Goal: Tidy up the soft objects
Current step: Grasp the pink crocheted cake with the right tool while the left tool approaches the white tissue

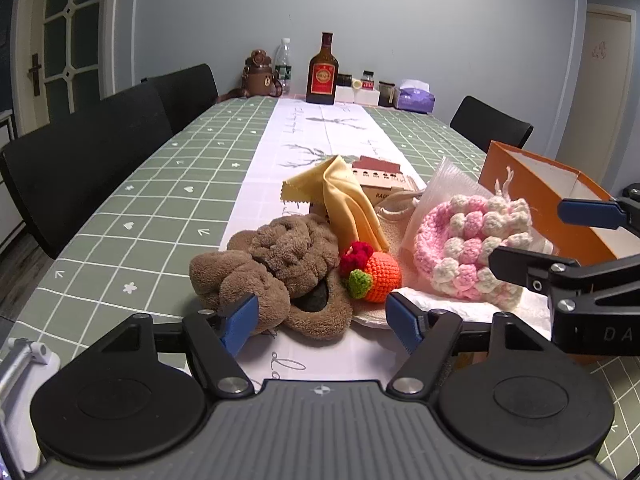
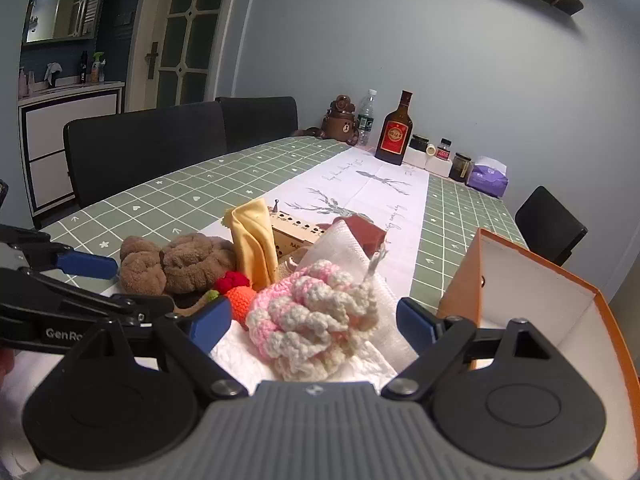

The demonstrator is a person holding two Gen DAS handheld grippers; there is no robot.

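A brown plush toy lies on the white runner, with an orange crochet fruit to its right and a yellow cloth behind. A pink and cream crochet piece rests on white wrapping. My left gripper is open, its fingers either side of the plush and fruit, close in front. My right gripper is open around the near side of the crochet piece. An open orange box stands at the right. The left gripper also shows in the right wrist view.
A small wooden house model sits behind the cloth. Bottles, jars, a bear figure and a purple tissue pack line the far table end. Black chairs stand along the left and far right. The table has a green checked cover.
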